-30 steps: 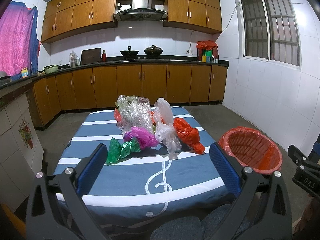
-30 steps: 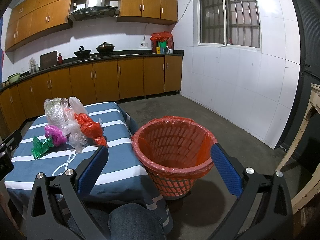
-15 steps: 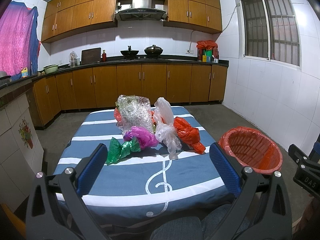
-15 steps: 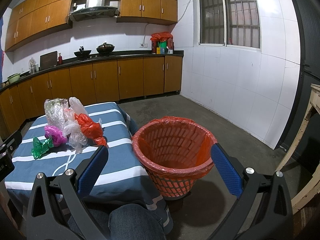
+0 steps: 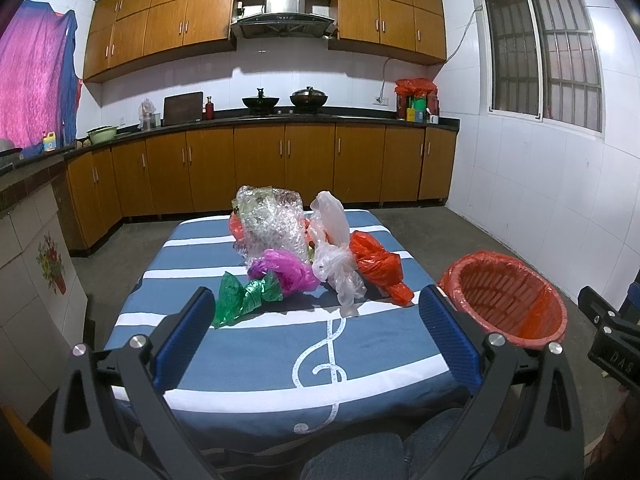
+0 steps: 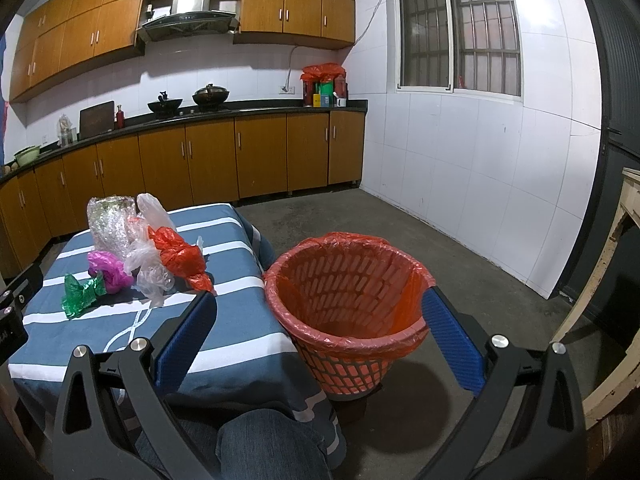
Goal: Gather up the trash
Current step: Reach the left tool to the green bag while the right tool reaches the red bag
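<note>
- On my left wrist view, the left gripper (image 5: 316, 332) hangs over the near end of the table (image 5: 248, 364), its blue-padded fingers (image 5: 184, 336) spread wide apart with nothing between them.
- The table wears a blue cloth with white stripes and a white treble clef; the trash sits in a cluster around its middle.
- Furthest left in the pile I see a crumpled green bag (image 5: 244, 296), lying flat on the cloth, touching the magenta bag (image 5: 288, 270) just to its right.
- Behind those two stands a tall wad of clear bubble wrap (image 5: 272, 224), with a bit of orange plastic showing at its left edge.
- Next comes a clear thin bag (image 5: 334, 256), upright and twisted, and pressed against its right side a red bag (image 5: 376, 266) knotted into a lump.
- Off the table's right side, on the concrete floor, stands the orange basket (image 6: 348, 308) lined with a red bag; I see nothing inside it.
- From my right wrist view, the right gripper (image 6: 320, 328) is held before that basket, fingers (image 6: 452, 340) wide apart and holding nothing.
- A denim-clad knee (image 6: 272, 440) shows at the bottom of that view.
</note>
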{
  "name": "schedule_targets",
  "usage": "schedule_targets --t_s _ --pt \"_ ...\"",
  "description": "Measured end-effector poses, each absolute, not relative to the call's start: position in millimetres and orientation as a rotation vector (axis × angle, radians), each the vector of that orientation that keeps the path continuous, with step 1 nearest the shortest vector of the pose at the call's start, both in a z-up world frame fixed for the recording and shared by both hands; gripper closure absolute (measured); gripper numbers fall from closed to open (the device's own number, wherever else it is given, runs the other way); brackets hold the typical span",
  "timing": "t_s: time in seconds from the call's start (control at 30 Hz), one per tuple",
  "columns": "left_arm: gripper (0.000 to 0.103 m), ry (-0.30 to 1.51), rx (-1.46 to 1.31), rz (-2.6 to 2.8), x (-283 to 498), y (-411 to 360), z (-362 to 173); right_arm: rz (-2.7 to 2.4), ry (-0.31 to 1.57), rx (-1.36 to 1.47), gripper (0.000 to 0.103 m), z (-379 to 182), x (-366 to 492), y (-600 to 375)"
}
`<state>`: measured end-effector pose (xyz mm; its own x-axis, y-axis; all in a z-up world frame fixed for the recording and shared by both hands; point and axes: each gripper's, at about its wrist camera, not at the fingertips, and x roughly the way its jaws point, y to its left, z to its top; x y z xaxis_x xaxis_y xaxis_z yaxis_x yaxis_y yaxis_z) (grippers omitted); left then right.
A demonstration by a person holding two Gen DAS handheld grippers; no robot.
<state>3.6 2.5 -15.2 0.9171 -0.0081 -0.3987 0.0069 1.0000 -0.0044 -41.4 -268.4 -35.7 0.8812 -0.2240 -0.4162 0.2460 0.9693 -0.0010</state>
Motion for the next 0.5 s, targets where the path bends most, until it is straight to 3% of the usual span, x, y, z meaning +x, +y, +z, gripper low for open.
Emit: schedule_targets --t_s 0.5 --pt "0.004 0.488 -0.046 0.092 31.3 57.9 -36.7 -0.179 0.479 0.075 0.002 -49.9 5.9 -263.0"
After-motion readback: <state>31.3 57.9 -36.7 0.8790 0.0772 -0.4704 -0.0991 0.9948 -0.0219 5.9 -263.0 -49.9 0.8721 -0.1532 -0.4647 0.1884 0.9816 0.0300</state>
